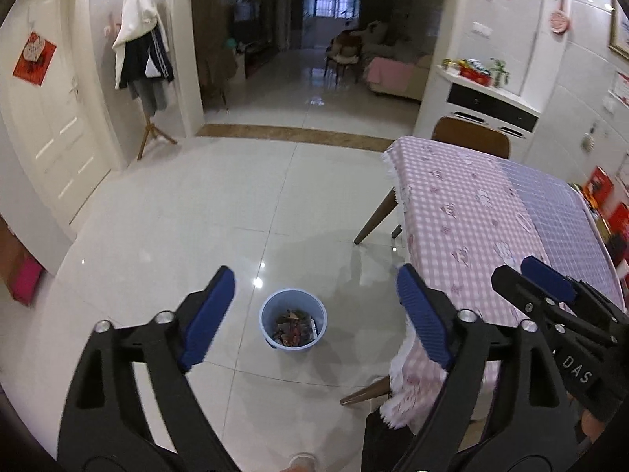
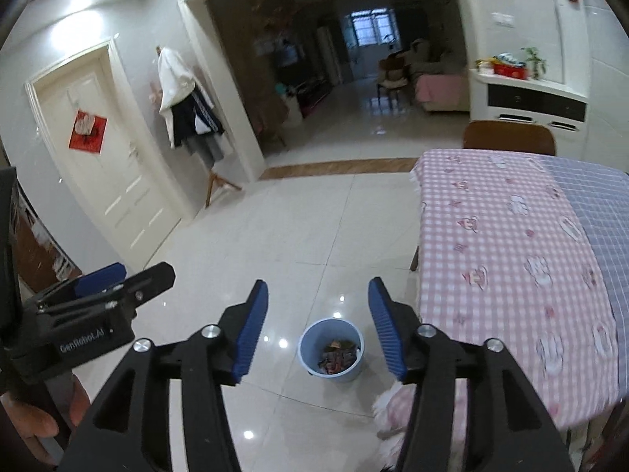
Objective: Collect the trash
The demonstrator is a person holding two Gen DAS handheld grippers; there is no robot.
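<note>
Both claws, left claw (image 1: 314, 314) and right claw (image 2: 318, 324), hang released and empty above the round light-blue plastic bin (image 1: 293, 326) holding wrappers.

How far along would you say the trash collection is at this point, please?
It looks nearly finished. The blue bin on the floor already holds wrappers. Nothing is in hand: the left tool and right tool are both open and empty. No trash shows on the tablecloth or the floor in view.
</note>
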